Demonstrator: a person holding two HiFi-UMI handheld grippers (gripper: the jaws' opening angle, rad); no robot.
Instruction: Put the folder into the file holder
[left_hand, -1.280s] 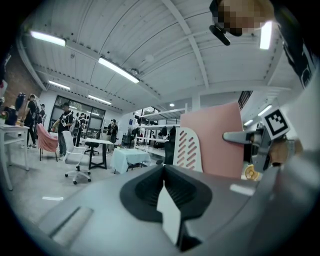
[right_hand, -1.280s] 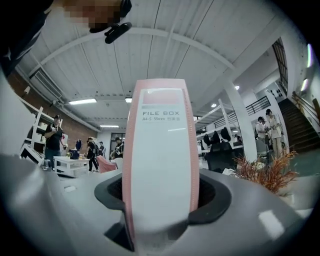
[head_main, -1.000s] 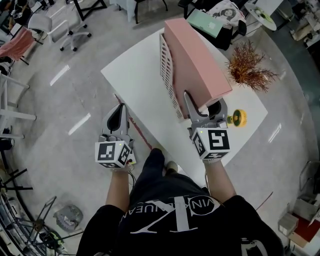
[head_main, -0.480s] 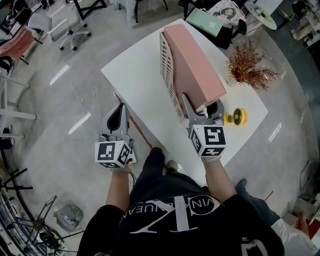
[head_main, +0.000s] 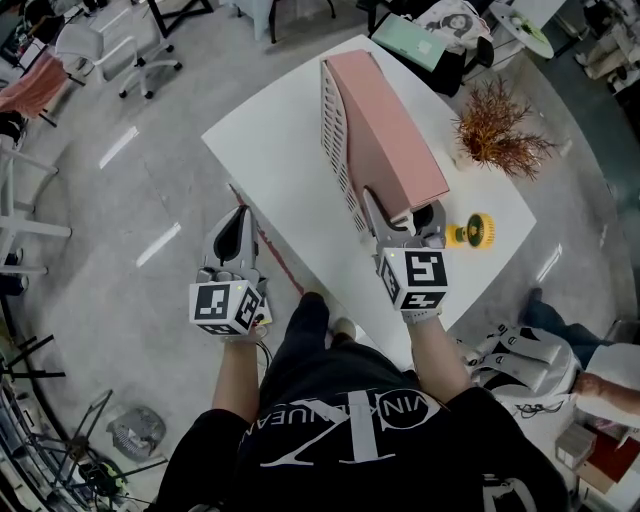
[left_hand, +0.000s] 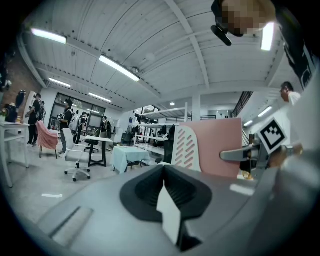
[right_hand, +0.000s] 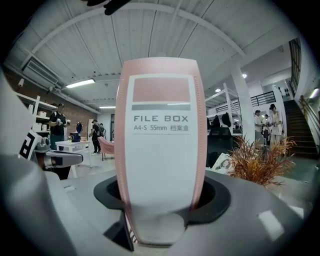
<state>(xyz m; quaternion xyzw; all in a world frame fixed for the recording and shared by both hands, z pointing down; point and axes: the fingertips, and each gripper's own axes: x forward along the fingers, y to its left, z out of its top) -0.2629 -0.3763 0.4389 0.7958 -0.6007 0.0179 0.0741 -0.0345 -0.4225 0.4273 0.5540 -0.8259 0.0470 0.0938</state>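
Note:
A pink folder (head_main: 385, 135) marked FILE BOX stands on edge on the white table (head_main: 270, 150), right against the white slotted file holder (head_main: 334, 135); whether it is inside I cannot tell. My right gripper (head_main: 405, 215) is shut on the folder's near end, one finger on each side. The folder's spine (right_hand: 160, 150) fills the right gripper view. Left of the table, over the floor, my left gripper (head_main: 238, 218) is shut with nothing in it. The left gripper view shows the holder (left_hand: 187, 147) and folder (left_hand: 222, 145) from the side.
A dried reddish plant (head_main: 495, 135) and a small yellow object (head_main: 474, 233) stand on the table right of the folder. A green item (head_main: 410, 42) lies beyond the far edge. A person (head_main: 545, 360) is on the floor at lower right. Office chairs (head_main: 110, 55) stand far left.
My right gripper and the pink folder have sunk a little toward the table. A person has come into view at the lower right. The left gripper has kept still.

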